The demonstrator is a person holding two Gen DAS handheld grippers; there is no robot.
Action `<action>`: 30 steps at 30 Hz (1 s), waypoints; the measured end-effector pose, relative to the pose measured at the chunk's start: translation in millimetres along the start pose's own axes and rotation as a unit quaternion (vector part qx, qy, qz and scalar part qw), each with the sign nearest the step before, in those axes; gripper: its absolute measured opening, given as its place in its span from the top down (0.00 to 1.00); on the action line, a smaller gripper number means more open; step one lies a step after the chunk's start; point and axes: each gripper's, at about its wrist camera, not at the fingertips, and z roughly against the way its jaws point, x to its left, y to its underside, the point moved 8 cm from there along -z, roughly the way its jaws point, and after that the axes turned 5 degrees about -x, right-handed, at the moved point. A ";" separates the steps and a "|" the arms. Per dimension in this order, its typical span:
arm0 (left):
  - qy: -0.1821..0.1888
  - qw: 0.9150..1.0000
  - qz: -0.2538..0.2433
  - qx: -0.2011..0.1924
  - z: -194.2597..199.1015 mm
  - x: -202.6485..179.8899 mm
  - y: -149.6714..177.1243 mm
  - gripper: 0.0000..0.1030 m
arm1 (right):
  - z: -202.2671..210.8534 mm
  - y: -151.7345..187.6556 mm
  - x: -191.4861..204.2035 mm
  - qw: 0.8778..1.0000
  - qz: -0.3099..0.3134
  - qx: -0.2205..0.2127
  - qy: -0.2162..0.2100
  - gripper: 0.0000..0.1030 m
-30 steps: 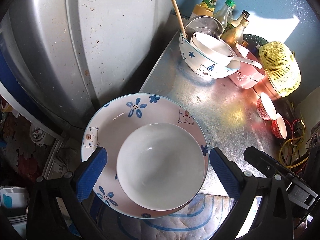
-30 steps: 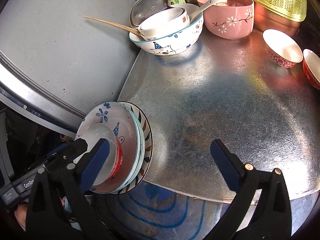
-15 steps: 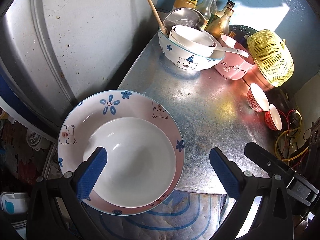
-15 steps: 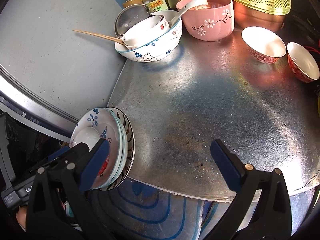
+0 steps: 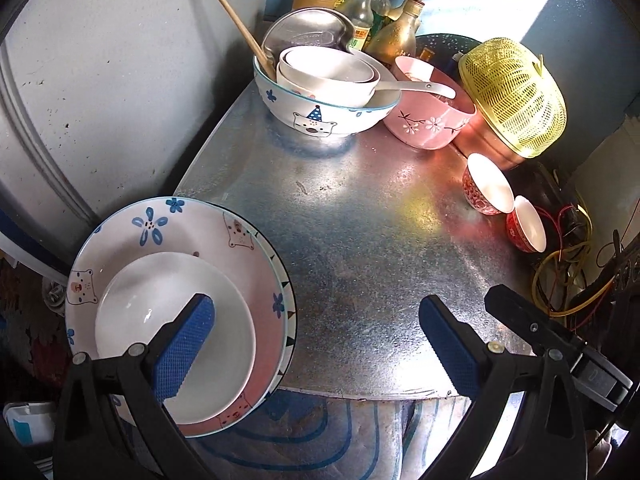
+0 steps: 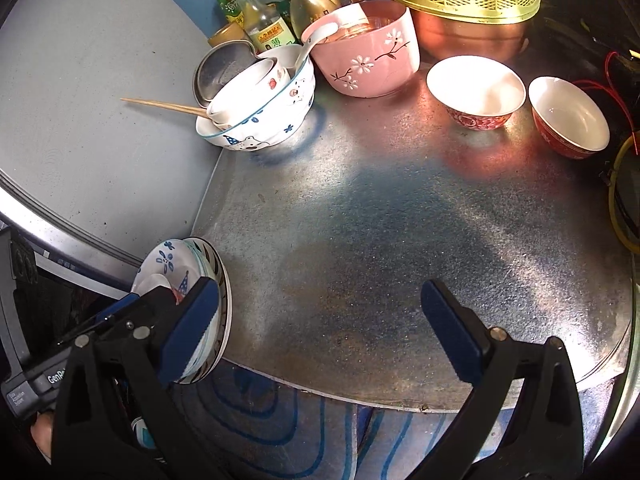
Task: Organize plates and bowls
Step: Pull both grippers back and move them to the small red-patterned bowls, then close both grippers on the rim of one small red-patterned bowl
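Observation:
A stack of patterned plates (image 5: 208, 236) with a white bowl (image 5: 168, 320) on top sits at the near left corner of the metal table (image 5: 360, 248), overhanging its edge. The stack also shows in the right wrist view (image 6: 188, 268). My left gripper (image 5: 316, 344) is open above the table's near edge, its left finger over the white bowl. My right gripper (image 6: 320, 328) is open and empty over the table's near edge. A blue-patterned bowl (image 5: 320, 108) holding smaller bowls, chopsticks and a spoon, a pink bowl (image 5: 432, 116) and two red bowls (image 5: 486, 184) stand farther back.
Bottles (image 5: 368, 8) and a steel lid stand at the back. A yellow basket (image 5: 516, 96) rests on a copper pot at the back right. Cables (image 5: 568, 248) lie at the right edge. A grey wall (image 5: 120, 80) lies to the left.
Both grippers have pulled back and shifted right. The plate stack now sits lower left in the left wrist view, and the right wrist view shows more of the red bowls.

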 end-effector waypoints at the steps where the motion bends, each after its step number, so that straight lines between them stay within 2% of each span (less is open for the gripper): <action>1: 0.003 1.000 -0.003 0.001 -1.9 -5.8 -1.0 0.01 | 2.1 -1.9 -5.4 1.000 -0.004 -0.002 0.001 0.01; 14: 0.039 0.998 -0.050 0.018 -33.8 -92.0 -14.7 0.01 | 26.2 -26.7 -87.7 0.996 -0.084 -0.040 0.013 0.01; 20: 0.062 0.996 -0.054 0.029 -54.2 -132.3 -27.2 0.01 | 39.2 -49.8 -115.4 0.994 -0.091 -0.067 0.007 0.02; 26: 0.088 0.995 -0.039 0.030 -79.0 -169.7 -51.8 0.01 | 38.9 -92.3 -134.5 0.993 -0.078 -0.085 -0.002 0.19; 30: 0.100 0.994 -0.019 0.035 -101.0 -184.5 -68.2 0.06 | 30.4 -121.5 -143.7 0.994 -0.057 -0.092 -0.002 0.24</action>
